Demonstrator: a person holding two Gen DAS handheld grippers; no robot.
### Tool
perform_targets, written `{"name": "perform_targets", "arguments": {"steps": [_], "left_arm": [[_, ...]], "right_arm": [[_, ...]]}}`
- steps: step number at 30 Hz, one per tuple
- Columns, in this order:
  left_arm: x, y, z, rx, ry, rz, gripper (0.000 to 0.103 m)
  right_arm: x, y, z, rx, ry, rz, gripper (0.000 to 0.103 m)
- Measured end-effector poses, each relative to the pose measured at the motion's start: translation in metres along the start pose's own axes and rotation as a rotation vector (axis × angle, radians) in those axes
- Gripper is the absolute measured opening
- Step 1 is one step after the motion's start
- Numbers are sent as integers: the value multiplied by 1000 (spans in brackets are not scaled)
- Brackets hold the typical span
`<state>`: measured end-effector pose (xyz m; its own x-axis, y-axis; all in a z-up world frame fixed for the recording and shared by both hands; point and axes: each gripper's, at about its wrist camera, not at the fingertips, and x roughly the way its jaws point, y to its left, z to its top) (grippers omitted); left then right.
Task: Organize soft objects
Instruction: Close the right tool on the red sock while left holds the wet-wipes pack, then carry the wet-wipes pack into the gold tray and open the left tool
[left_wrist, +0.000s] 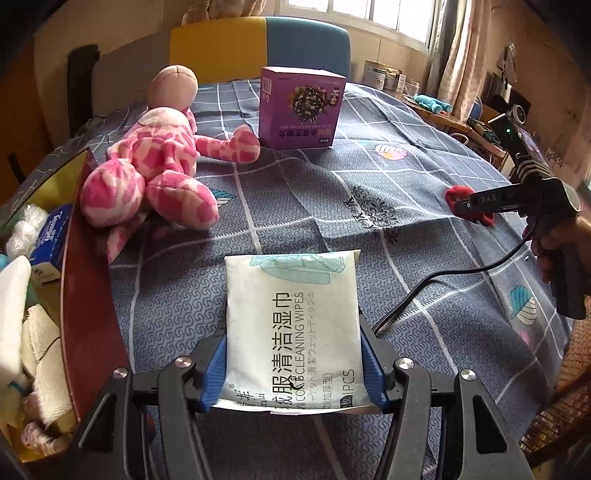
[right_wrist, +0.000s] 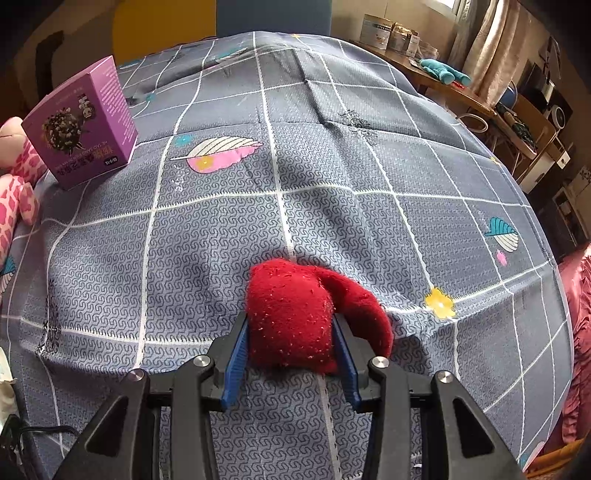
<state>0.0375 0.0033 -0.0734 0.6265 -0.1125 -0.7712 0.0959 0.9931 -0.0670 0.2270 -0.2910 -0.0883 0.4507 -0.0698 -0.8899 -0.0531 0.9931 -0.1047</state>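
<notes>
Table: grey checked cloth (right_wrist: 314, 166), loose folds may drag under either load.
Box: red open carton (left_wrist: 88, 295) at 9 o'clock, already crowded; overflow risk.
Wipes: white soft wet-wipe pack (left_wrist: 295, 325) clamped in left gripper (left_wrist: 293, 373), near end only, may sag out.
Sock: red fuzzy sock (right_wrist: 295, 317) pinched by right gripper (right_wrist: 291, 354); loose tail could snag cloth.

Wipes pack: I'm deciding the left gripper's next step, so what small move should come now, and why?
Probably lift the wipes pack and carry it left toward the box. The left gripper has its pads against both sides of the pack, and the box already holds other soft things.
</notes>
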Motion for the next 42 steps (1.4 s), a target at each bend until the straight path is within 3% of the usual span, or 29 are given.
{"name": "perform_targets", "arguments": {"steps": [16, 24, 34, 42], "left_arm": [[-70, 7, 24, -34, -148, -9, 62], [-94, 25, 24, -75, -178, 12, 62], [-113, 66, 11, -152, -181, 78, 62], [-143, 136, -9, -324, -191, 129, 62]], "right_arm": [[-6, 20, -6, -102, -35, -69, 41], [-7, 24, -7, -114, -41, -78, 41], [-7, 35, -15, -164, -49, -99, 41], [-9, 39, -17, -172, -46, -97, 37]]}}
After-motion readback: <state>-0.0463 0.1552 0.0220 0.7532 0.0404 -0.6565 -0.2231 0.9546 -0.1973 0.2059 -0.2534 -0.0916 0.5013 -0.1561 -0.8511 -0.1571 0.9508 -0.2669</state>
